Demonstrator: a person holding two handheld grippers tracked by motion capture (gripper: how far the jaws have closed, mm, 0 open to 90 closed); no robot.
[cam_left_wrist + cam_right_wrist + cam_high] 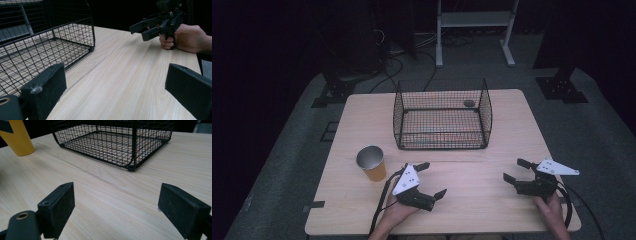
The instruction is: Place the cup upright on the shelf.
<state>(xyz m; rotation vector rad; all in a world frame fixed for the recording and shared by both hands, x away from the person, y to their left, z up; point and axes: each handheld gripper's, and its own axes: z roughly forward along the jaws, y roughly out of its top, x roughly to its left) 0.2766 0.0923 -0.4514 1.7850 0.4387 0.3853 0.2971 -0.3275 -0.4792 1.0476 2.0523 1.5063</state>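
Two tools sit low over a pale wood-grain surface (492,150) w/ rounded corners, standing on grey carpet in a dark room; a white metal frame (474,30) stands at the back, black stands and loose cables on the floor behind the surface, and strips of dark tape mark the carpet near its left edge. Black wire basket (442,114) sits center-back on the surface, open top, fine square mesh, rounded lower corners; a small dark round item (469,103) lies inside at its far right, too small to identify. Orange cup (372,163) w/ a grey inside stands upright front-left of the basket, well apart from it, just beside the left tool (431,180). Left tool is held in the left hand (398,212), jaws wide apart, nothing between them, pointing toward the right side. Right tool (517,170) is held in the right hand (551,210) near the surface's right front, jaws also apart and empty, aimed toward the basket. Grey 3-cornered plates top both tools.
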